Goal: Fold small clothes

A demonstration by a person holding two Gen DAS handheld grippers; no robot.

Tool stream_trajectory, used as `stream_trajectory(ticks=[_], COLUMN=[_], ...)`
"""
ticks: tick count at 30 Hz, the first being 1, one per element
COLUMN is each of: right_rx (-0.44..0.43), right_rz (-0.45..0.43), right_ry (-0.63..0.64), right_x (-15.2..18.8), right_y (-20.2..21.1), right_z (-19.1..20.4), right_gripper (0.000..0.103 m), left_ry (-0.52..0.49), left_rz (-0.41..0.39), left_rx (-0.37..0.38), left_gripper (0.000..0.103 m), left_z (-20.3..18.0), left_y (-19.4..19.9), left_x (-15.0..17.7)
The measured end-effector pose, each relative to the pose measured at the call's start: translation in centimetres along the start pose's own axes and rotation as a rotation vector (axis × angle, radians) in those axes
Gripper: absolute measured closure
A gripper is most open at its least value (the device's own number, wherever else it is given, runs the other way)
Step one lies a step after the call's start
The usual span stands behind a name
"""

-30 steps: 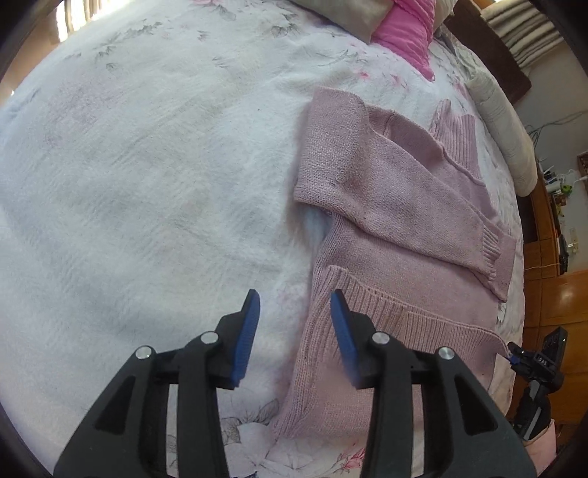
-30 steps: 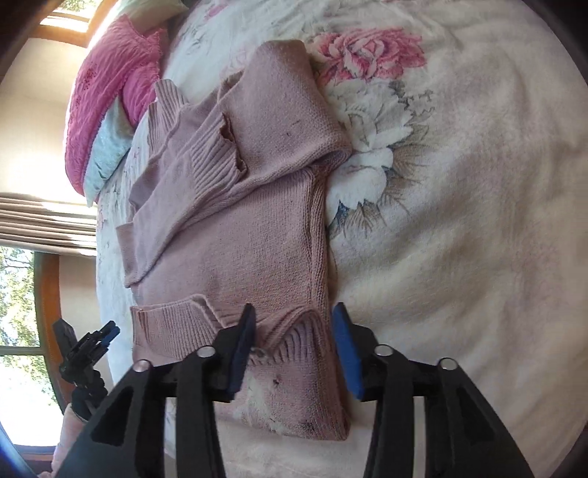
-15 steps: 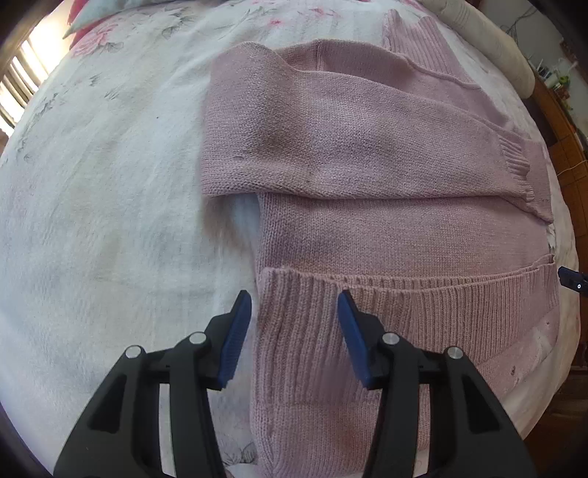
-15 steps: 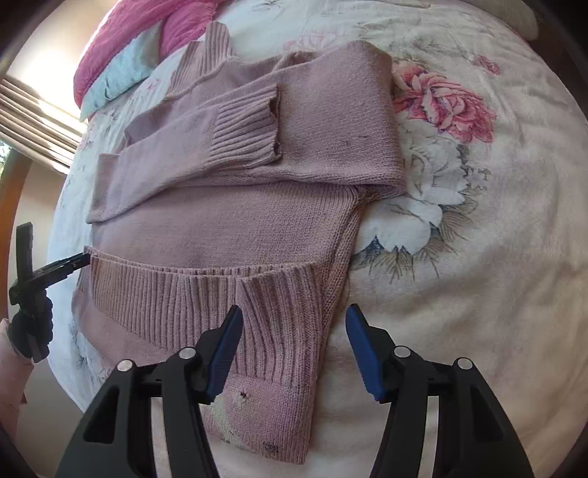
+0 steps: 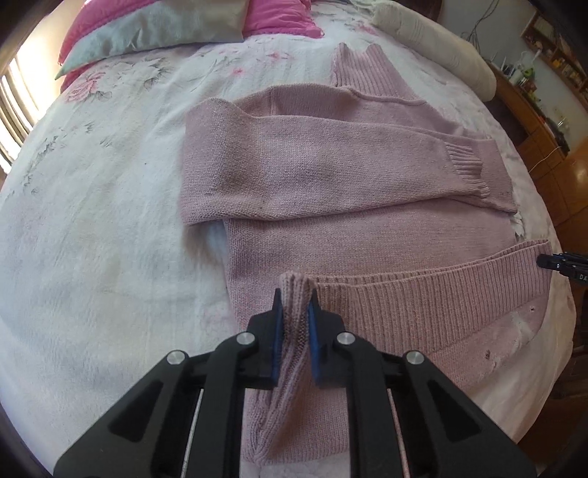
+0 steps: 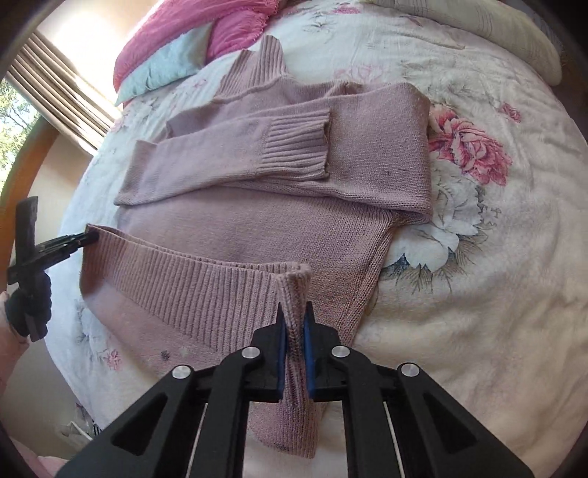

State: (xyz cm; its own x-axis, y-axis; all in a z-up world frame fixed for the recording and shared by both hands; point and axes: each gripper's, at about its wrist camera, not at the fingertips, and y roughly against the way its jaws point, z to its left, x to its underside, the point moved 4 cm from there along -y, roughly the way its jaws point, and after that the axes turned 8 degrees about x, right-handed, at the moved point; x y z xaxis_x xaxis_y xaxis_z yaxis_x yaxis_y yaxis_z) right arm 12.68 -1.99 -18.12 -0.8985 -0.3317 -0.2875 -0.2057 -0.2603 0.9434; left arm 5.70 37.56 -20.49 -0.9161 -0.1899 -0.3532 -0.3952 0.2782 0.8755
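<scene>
The pink sweater [image 5: 349, 228] lay flat on the bed [image 5: 92, 239], collar toward the far pillows [image 5: 158, 25], both sleeves already folded across the chest. The left hand-held gripper [image 5: 294, 316] was clamped on the left corner of the ribbed hem [image 5: 422, 294], and the right hand-held gripper [image 6: 294, 323] was clamped on the hem's right corner, each with a pinch of knit standing up between its pads.

The main risk, as I judged it, was uneven travel. If one corner were carried toward the collar faster than the other, the fold line would skew and the sleeves underneath could be dragged out of place. The grip also looked shallow on both sides; loose ribbed knit could slip free partway, dropping one corner and leaving a crumpled diagonal. Lifting too low would let the hem scrape the upper sleeve cuff [image 6: 301, 147] and roll it back.

Room seemed ample. Open bedspread lay to the left and right of the sweater, and bare cover separated the collar from the pillows. The near hem sat close to the bed's near edge, so any backward pull could slide the garment off.
</scene>
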Motion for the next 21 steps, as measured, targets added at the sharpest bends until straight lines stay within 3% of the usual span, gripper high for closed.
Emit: stream_trajectory(ticks=[6, 9, 18, 21], right_rx=[-0.029, -0.060, -0.098, -0.061], right_rz=[0.019, -0.025, -0.215, -0.250], right_ry=[-0.079, -0.108, -0.099, -0.101], right_x=[1.1, -0.3, -9.3, -13.5], right_y=[-0.2, 0.8, 7.1, 6.9], right_z=[-1.4, -1.5, -2.5, -3.5], right_gripper=[0.095, 0.096, 0.096, 0.096], left_ry=[0.039, 0.086, 0.054, 0.063], left_rz=[0.005, -0.070, -0.261, -0.312], left_rx=[-0.003, 0.046, 0.119, 0.086], left_gripper=[0.093, 0.093, 0.093, 0.093], left_z=[0.3, 0.5, -0.8, 0.0], left_y=[-0.6, 1.3, 6.2, 5.6], left_x=[0.5, -0.9, -10.8, -14.8])
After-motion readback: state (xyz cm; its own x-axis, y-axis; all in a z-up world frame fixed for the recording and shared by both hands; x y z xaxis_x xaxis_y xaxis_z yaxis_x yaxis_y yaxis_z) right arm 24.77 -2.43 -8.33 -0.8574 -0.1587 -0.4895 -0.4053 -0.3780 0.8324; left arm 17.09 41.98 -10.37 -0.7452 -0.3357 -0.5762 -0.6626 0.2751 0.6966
